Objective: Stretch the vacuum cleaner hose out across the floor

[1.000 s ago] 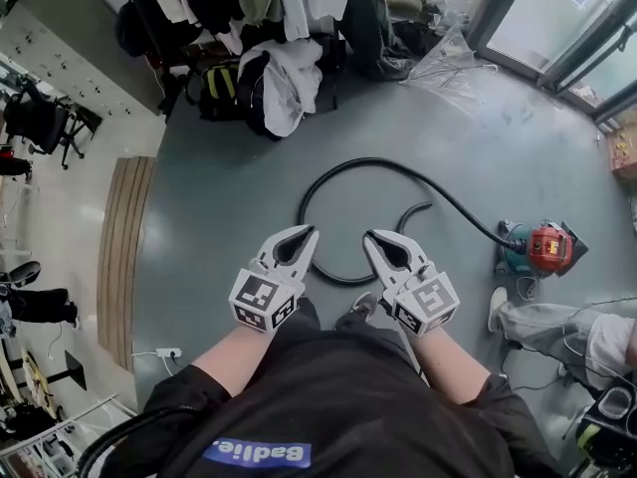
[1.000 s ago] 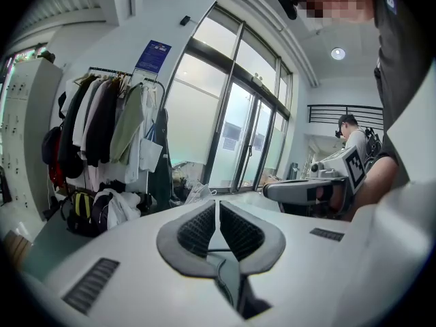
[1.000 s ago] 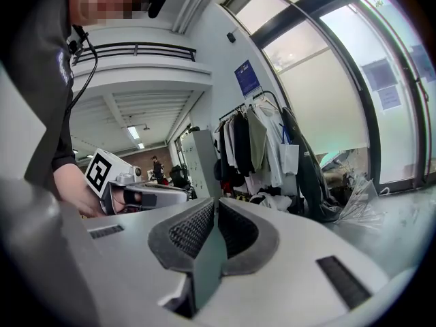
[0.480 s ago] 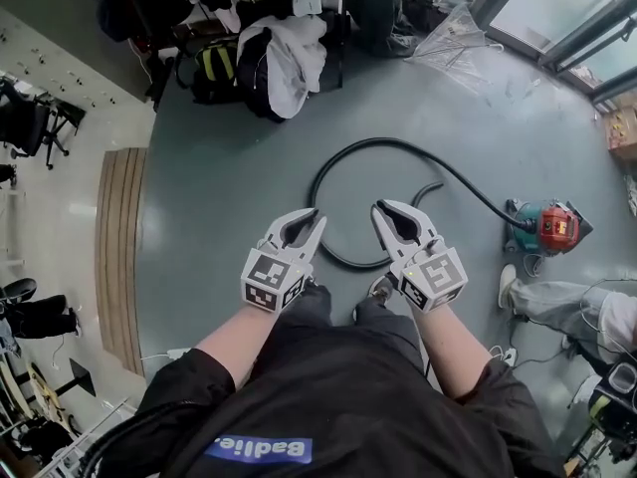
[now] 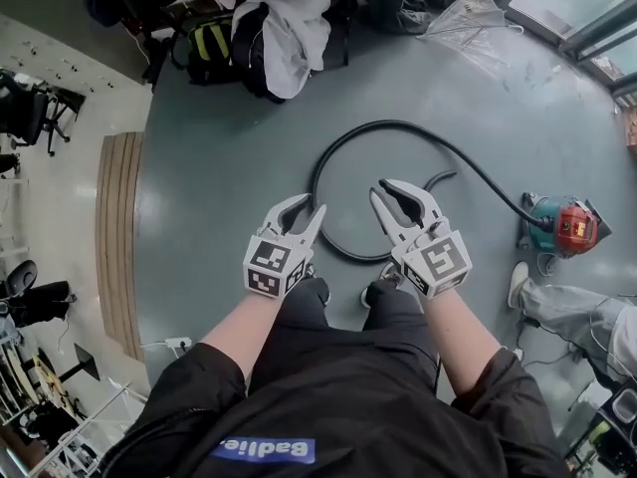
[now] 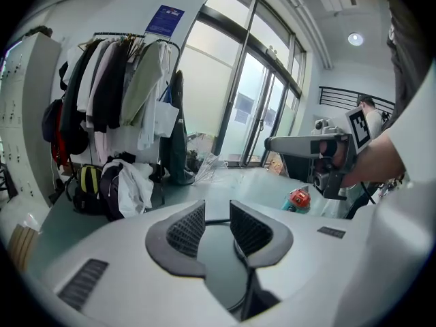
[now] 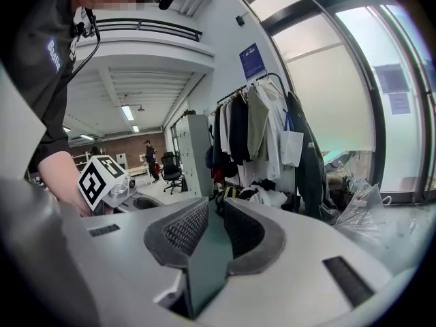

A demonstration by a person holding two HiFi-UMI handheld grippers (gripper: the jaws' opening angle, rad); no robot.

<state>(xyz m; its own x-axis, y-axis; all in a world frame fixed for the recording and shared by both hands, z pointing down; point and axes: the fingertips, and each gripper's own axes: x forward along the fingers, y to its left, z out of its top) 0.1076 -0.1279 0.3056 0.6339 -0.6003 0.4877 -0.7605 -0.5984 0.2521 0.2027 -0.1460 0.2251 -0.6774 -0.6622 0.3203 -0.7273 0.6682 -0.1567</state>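
A black vacuum hose [image 5: 328, 157] lies in a loop on the grey floor. It runs from the red and teal vacuum cleaner [image 5: 562, 225] at the right, and its free end [image 5: 443, 177] curls back inside the loop. My left gripper [image 5: 315, 209] hovers over the loop's near left side. My right gripper [image 5: 380, 189] is over the loop's near right. Both have just been opening, and their jaws stand slightly apart with nothing between them. In the left gripper view the hose [image 6: 219, 221] shows through the gap of the left gripper [image 6: 216, 213]. The right gripper [image 7: 215, 213] points at the clothes rack [image 7: 259, 128].
A clothes rack with a backpack [image 5: 214, 48] and a white garment [image 5: 284, 38] stands beyond the hose. A clear plastic bag [image 5: 478, 13] lies by the glass doors. Wooden slats [image 5: 117, 237] edge the floor at left. Another person's leg [image 5: 567, 312] is beside the vacuum.
Both grippers have sunk and moved forward toward the hose loop. Their jaws, shut before, now show a small gap. The hose and the vacuum lie as before.
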